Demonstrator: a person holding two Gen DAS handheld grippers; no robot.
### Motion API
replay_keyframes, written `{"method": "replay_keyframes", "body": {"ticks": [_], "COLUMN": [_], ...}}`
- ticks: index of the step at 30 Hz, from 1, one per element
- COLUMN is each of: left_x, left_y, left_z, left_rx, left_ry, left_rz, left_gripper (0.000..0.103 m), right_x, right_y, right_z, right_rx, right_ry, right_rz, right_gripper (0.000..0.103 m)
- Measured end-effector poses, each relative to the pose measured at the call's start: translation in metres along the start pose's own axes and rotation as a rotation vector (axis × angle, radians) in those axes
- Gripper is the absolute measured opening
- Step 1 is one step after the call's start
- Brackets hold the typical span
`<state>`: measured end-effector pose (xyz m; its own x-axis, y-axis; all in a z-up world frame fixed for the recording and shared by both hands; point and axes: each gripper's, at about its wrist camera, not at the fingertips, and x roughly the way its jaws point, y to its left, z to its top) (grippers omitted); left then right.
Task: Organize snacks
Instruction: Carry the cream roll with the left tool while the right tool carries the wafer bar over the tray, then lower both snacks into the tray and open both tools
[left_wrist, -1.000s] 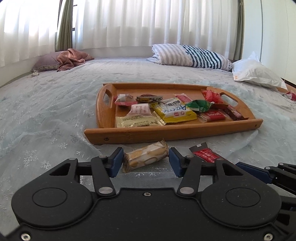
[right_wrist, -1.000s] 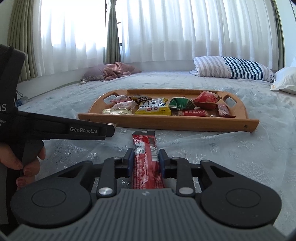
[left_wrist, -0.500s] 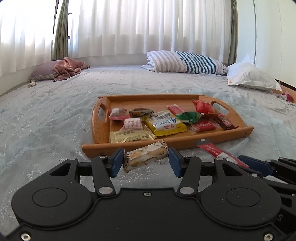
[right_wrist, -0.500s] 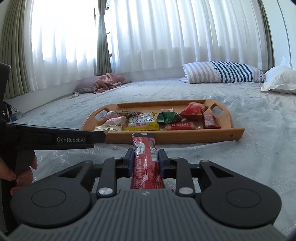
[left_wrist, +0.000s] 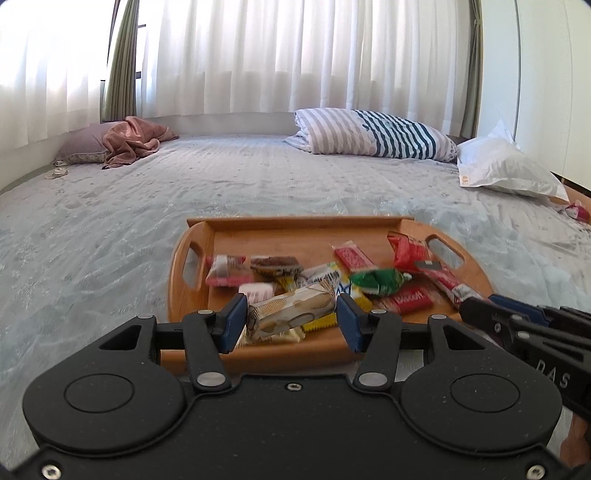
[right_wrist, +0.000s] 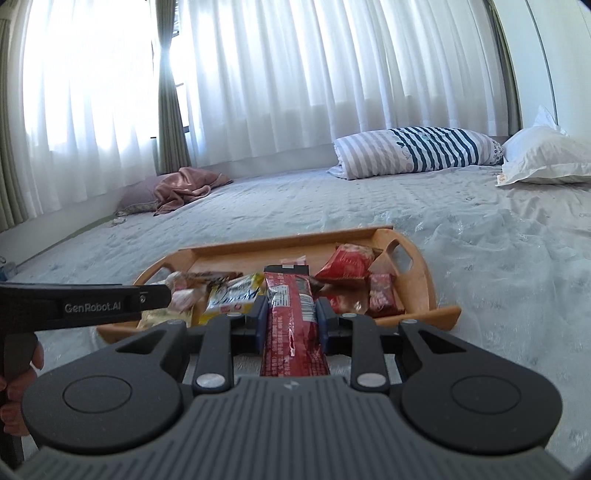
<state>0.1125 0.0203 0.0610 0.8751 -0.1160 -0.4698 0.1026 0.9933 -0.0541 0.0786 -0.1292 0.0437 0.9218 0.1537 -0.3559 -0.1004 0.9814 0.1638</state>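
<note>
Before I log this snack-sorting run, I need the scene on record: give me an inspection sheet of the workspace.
Surface: pale patterned bedspread, wrinkled.
Job's things: wooden tray holding assorted wrapped snacks; beige biscuit pack and red snack bar held above its near edge.
Clutter: small red wrapper on the bed, far right.
Grippers: left claw shut on the biscuit pack; right claw shut on the snack bar.
Cables: nothing seen.
Surroundings: striped pillow, white pillow, pink blanket, white curtains.
</note>
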Motion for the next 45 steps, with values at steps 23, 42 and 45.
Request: {"method": "replay_keyframes", "body": {"ticks": [23, 42, 45], "left_x": [0.123, 0.2, 0.205], "left_y": [0.023, 0.024, 0.024], "left_z": [0.079, 0.078, 0.075], "left_rx": [-0.04, -0.082, -0.086], "left_ry": [0.078, 0.142, 0.149], "left_rz": [0.066, 0.119, 0.12], "left_gripper": [0.051, 0.051, 0.051], "right_x": [0.169, 0.229, 0.231], "right_y": [-0.011, -0.01, -0.011], "right_z": [0.089, 0.077, 0.073], "right_rx": [-0.095, 0.002, 0.001], "right_ry": [0.29, 0.293, 0.296], "right_rz": [0.062, -0.124, -0.122], "right_gripper": [0.032, 0.032, 0.033]}}
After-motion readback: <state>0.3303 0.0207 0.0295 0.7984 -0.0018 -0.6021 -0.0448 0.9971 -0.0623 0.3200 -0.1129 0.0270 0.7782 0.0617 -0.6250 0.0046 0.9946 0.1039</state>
